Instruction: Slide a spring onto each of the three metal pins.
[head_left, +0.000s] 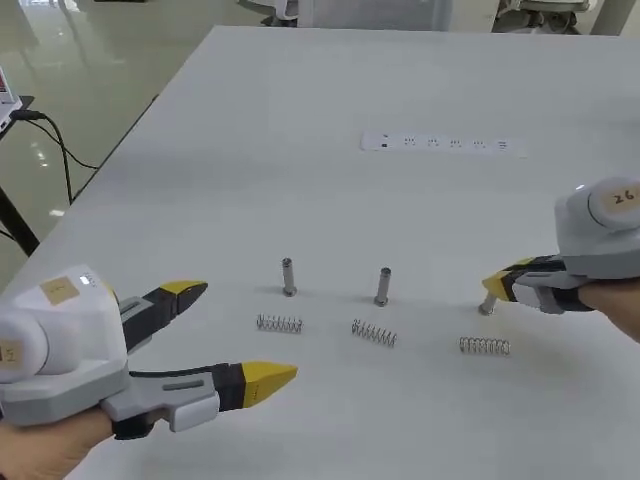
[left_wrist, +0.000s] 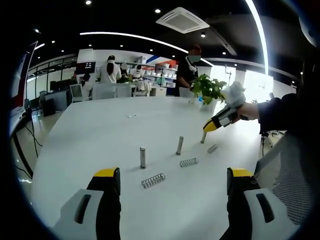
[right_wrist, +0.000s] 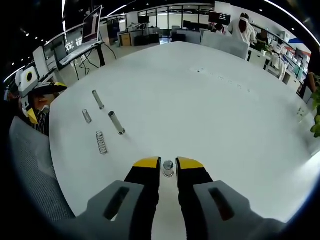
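Three upright silver pins (head_left: 288, 277); right gripper (head_left: 497, 285) clamps the rightmost pin (right_wrist: 168, 167); left gripper (head_left: 240, 331) gapes apart.

The left claw (head_left: 240, 332) and the right claw (head_left: 492, 284) match: each has a rounded white housing (head_left: 60, 340), then grey fingers (right_wrist: 145, 200) with a long slot, a black stretch and yellow tips. A tan sticker (head_left: 58, 291) sits on top of the left housing. The right housing carries a round cap (head_left: 612, 200) with handwritten digits. Behind the right housing, a dark sleeve (left_wrist: 282, 107) covers the arm.
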